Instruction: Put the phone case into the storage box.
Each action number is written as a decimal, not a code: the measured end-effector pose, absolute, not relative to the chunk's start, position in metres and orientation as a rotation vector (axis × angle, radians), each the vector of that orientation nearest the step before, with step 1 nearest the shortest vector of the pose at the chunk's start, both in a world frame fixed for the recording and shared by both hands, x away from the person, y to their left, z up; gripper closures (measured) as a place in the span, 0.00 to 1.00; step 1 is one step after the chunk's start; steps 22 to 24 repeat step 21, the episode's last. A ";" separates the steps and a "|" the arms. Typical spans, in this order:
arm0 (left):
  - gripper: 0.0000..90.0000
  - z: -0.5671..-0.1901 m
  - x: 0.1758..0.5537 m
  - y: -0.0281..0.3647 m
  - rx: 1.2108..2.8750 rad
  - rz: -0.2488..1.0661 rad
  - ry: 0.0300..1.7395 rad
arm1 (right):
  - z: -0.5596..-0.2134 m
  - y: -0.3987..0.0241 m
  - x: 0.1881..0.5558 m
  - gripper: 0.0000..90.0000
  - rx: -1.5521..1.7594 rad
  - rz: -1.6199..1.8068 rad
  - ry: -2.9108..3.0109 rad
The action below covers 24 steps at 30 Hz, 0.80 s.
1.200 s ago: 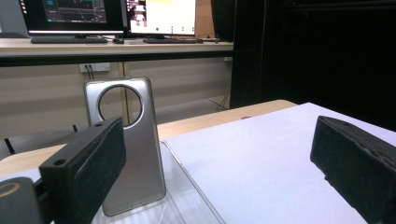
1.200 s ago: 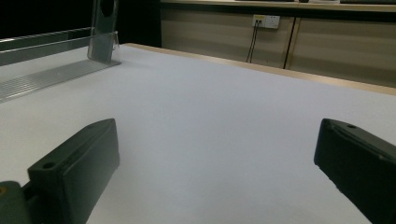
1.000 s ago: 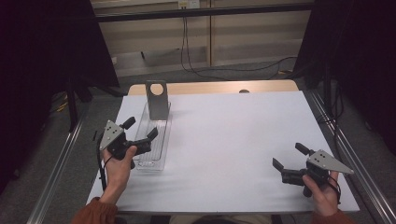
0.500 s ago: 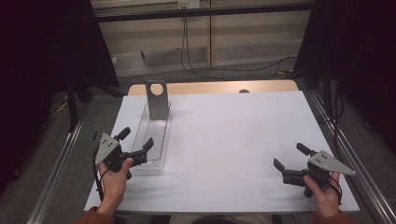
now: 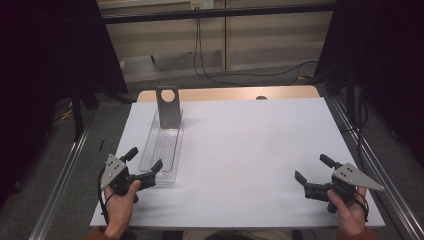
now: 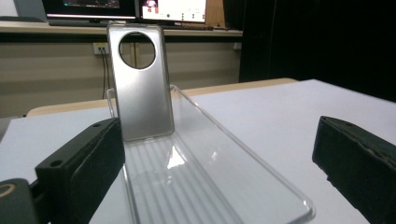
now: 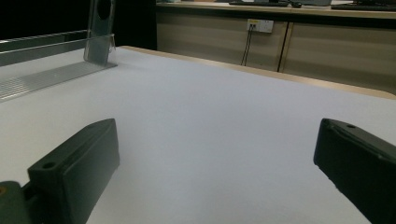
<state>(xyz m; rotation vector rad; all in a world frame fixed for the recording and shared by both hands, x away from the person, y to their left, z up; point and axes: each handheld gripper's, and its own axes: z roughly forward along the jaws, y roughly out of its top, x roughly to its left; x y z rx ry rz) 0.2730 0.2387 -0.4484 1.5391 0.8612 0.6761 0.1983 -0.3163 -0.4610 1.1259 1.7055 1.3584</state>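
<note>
Here, left gripper (image 5: 144, 166) spread, beside clear tray (image 5: 163, 146)

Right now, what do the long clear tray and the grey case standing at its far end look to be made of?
The tray looks like clear hard plastic: the white table shows through it, its ribbed floor catches glints, and its rim is thin and glossy. The phone case looks like matte silver-grey plastic or metal, with a smooth satin sheen and a clean round cutout; which of the two, I cannot tell.
</note>
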 end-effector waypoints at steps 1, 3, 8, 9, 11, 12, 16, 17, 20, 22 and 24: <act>0.03 -0.450 0.272 0.240 1.543 0.668 0.867 | -0.461 -0.317 0.198 0.00 1.119 1.360 1.707; 0.03 -0.452 0.269 0.242 1.547 0.671 0.880 | -0.461 -0.317 0.196 0.00 1.119 1.357 1.701; 0.03 -0.453 0.267 0.242 1.541 0.673 0.887 | -0.461 -0.318 0.193 0.00 1.132 1.360 1.694; 0.03 -0.453 0.266 0.243 1.537 0.671 0.891 | -0.461 -0.318 0.193 0.00 1.125 1.357 1.691; 0.03 -0.453 0.266 0.243 1.541 0.675 0.891 | -0.462 -0.318 0.193 0.00 1.117 1.356 1.691; 0.03 -0.453 0.266 0.243 1.540 0.675 0.889 | -0.462 -0.318 0.193 0.00 1.116 1.356 1.690; 0.02 -0.453 0.268 0.242 1.531 0.661 0.861 | -0.462 -0.318 0.193 0.00 1.119 1.356 1.684; 0.02 -0.453 0.268 0.242 1.528 0.661 0.865 | -0.462 -0.318 0.193 0.00 1.118 1.357 1.683; 0.02 -0.453 0.270 0.242 1.531 0.653 0.885 | -0.462 -0.317 0.194 0.00 1.114 1.358 1.679; 0.02 -0.453 0.270 0.242 1.527 0.655 0.889 | -0.462 -0.317 0.194 0.00 1.114 1.357 1.687; 0.02 -0.453 0.270 0.242 1.527 0.655 0.889 | -0.462 -0.317 0.194 0.00 1.114 1.357 1.687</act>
